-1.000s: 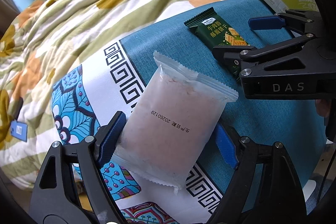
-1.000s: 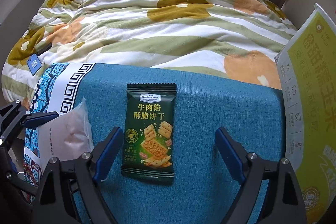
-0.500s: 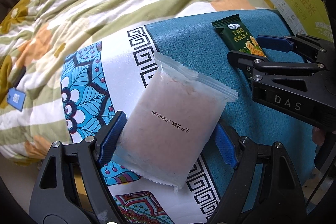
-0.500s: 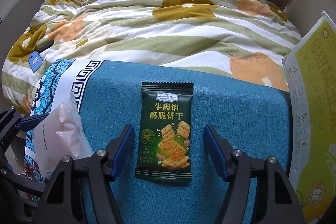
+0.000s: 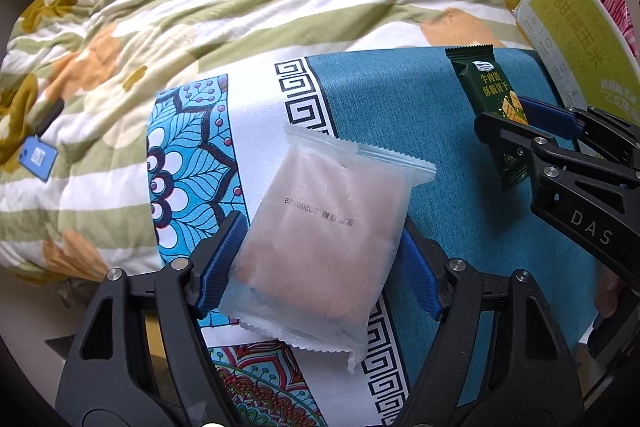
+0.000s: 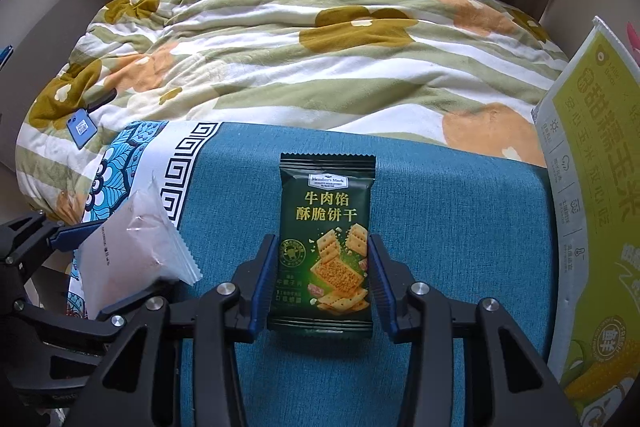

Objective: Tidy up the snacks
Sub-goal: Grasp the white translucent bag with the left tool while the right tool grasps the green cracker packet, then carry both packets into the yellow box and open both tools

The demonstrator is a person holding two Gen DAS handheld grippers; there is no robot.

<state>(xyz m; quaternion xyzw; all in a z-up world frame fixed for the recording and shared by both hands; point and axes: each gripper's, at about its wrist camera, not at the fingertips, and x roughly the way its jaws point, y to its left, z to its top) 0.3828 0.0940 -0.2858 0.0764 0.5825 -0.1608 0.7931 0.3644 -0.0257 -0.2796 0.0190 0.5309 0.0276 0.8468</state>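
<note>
The green cracker packet (image 6: 326,247) lies flat on the teal part of the cloth (image 6: 460,227), its lower half between the blue pads of the right claw (image 6: 323,281); both pads press against its long edges, so the claw is closed on it, and the top of the packet sticks out ahead of the fingertips; from the left wrist view the same packet (image 5: 490,107) shows only partly, to the right and ahead, with the right claw's black frame over its near end.

The frosted pouch (image 5: 320,227), pinkish inside with a printed date line across it, sits between the pads of the left claw (image 5: 320,263); the left pad touches its edge and the right pad sits against the other side, so that claw has hold of it too; the pouch's sealed, toothed top points away from the claw and its bottom seal hangs back between the arms.

Under both packets the cloth turns from teal to a white band with a black key pattern and blue leaf shapes on the left claw's side; beyond it lies a striped floral quilt (image 6: 300,47) with a small blue tag (image 5: 38,157) on it; to the right of the right claw stands a yellow-green corn bag (image 6: 592,187).
</note>
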